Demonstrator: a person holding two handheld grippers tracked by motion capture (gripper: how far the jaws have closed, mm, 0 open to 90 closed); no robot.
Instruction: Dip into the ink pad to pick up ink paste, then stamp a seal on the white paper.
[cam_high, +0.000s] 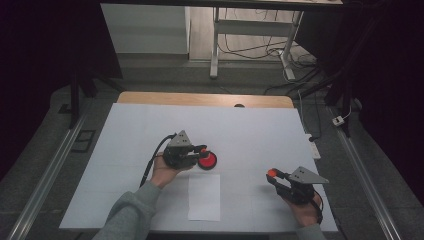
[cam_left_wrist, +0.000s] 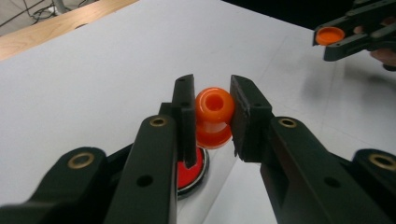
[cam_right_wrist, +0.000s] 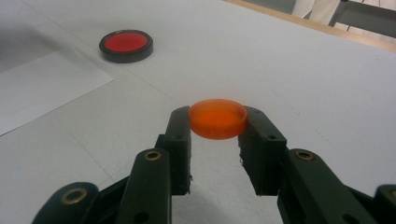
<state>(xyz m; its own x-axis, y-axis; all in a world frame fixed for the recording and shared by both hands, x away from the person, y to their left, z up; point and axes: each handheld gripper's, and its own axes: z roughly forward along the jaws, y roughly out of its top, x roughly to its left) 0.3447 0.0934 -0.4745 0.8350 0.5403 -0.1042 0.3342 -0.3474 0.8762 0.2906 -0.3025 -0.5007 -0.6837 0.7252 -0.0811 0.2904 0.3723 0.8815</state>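
My left gripper (cam_high: 202, 149) is shut on an orange spool-shaped piece (cam_left_wrist: 214, 115), held just above a red disc with a black rim (cam_high: 207, 161) that lies on the white table cover. In the left gripper view the disc (cam_left_wrist: 190, 171) sits under the left jaw. My right gripper (cam_high: 273, 174) is at the front right, shut on a shallow orange round cap (cam_right_wrist: 218, 118) and held off the table. The same cap (cam_left_wrist: 329, 36) appears far off in the left gripper view. The red disc (cam_right_wrist: 126, 45) lies to the far left in the right gripper view.
A white sheet of paper (cam_high: 204, 196) lies flat near the front edge, between the two hands. The white cover (cam_high: 260, 130) spans the table; a wooden strip (cam_high: 200, 98) runs along its far edge. Table legs and cables stand on the floor behind.
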